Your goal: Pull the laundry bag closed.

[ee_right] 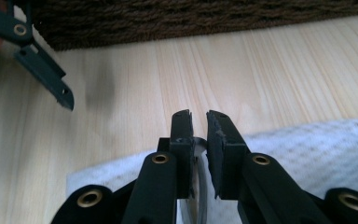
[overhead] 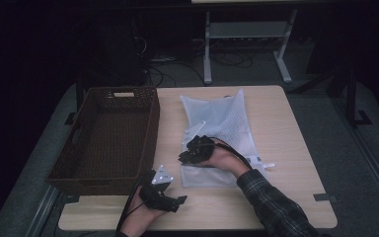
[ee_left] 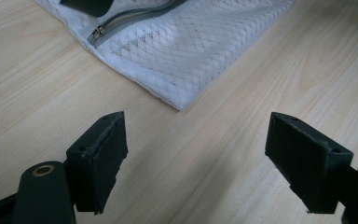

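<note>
Two claws: one working, one idle.
Left claw [ee_left: 193, 154]: jaws stand wide apart, nothing between them, hovering over bare bench just short of the bag's corner.
Right claw [ee_right: 198, 135]: jaws nearly together, pinching a thin grey strip that looks like the zipper pull or tape; gap too narrow to be sure which.
Mesh laundry bag [overhead: 222, 128]: lies flat mid-bench, right of the basket and apart from it; the right hand rests on its near half.
Zipper [ee_left: 121, 23]: grey, runs along the bag's edge, small metal slider visible in the left gripper view.
Step in hand: my read is working the zipper, with the right claw on the pull. Whether it goes open or shut I cannot tell.
Next move: likely a steady pull along the zipper line. The left claw probably needs to pin the bag's corner, otherwise the soft mesh may bunch and drag with the pull.
Risk: thin pull could slip out of the flat pads.
Bag material: white diamond-pattern mesh, soft, limp, rectangular, slightly see-through.
Woven basket [overhead: 106, 138]: dark brown, rectangular, stiff walls, handle slots, sits at the bench's left side.
Bench [overhead: 286, 148]: pale wood grain, smooth, flat, rounded corners.
Claw pads: black, blocky, matte.
</note>
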Demonstrator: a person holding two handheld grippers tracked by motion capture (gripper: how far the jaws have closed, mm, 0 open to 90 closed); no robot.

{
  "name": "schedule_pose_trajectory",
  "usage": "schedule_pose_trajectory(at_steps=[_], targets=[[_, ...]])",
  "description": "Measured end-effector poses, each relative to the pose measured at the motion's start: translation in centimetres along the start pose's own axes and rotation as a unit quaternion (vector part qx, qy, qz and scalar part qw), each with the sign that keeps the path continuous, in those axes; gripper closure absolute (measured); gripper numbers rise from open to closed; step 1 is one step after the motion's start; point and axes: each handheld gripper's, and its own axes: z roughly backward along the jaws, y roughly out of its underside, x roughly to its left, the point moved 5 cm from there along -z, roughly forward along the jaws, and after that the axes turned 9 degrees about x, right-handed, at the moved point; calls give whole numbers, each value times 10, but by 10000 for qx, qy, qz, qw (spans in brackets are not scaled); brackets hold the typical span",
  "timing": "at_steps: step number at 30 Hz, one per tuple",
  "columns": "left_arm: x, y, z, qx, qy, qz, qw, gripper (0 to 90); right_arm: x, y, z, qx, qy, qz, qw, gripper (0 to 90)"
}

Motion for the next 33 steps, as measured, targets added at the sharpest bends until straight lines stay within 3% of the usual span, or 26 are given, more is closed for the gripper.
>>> schedule_pose_trajectory(at_steps=[7, 12, 22, 30, 33], targets=[[0, 0, 0, 16, -16, -4, 10000, 206, 0, 12, 4, 97, 56, -8, 9999, 798], [0, 1, 0, 37, -14, -2, 10000, 205, -1, 21, 9, 18, 34, -221, 9997, 679], [0, 0, -1, 62, -35, 10, 10000, 207, 2, 46, 17, 2, 117, -407, 9991, 577], [0, 0, 0, 41, -49, 14, 10000, 212, 0, 57, 6, 202, 290, -387, 9986, 576], [0, 0, 0, 36, -57, 24, 10000, 216, 0, 58, 6, 159, 325, -375, 9986, 622]])
